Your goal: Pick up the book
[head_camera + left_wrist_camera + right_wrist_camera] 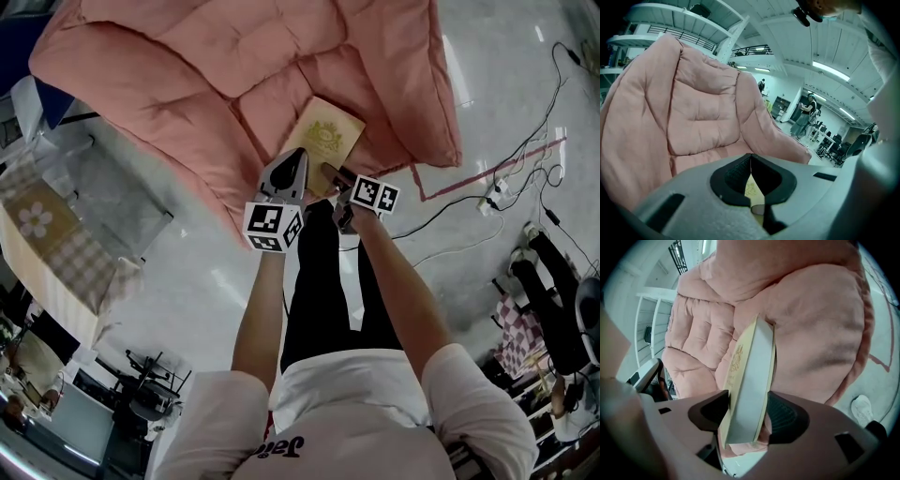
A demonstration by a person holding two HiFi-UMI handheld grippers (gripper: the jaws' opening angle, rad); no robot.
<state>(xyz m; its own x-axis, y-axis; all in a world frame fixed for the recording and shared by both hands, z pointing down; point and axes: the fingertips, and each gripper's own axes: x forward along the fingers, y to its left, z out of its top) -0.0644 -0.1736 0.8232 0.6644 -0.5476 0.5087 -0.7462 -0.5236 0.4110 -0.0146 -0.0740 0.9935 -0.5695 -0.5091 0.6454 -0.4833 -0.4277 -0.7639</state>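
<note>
A thick book [326, 136] with a pale yellow cover and gold emblem lies on the seat of a big pink cushioned chair [187, 56]. My right gripper [332, 174] is at the book's near corner. In the right gripper view the book [751, 380] stands edge-on between the two dark pads, and my right gripper [747, 414] is shut on it, a pad against each cover. My left gripper [296, 161] hovers at the book's near left edge, jaws shut and empty. In the left gripper view my left gripper [751, 159] shows a sliver of the book [751, 190] through the gap below the tips.
The pink cushion [820, 319] rises behind and on both sides of the book. On the floor to the right run cables [525, 159] and a red tape line [487, 173]. A table with a checked cloth [56, 244] stands at the left. People stand far off [804, 117].
</note>
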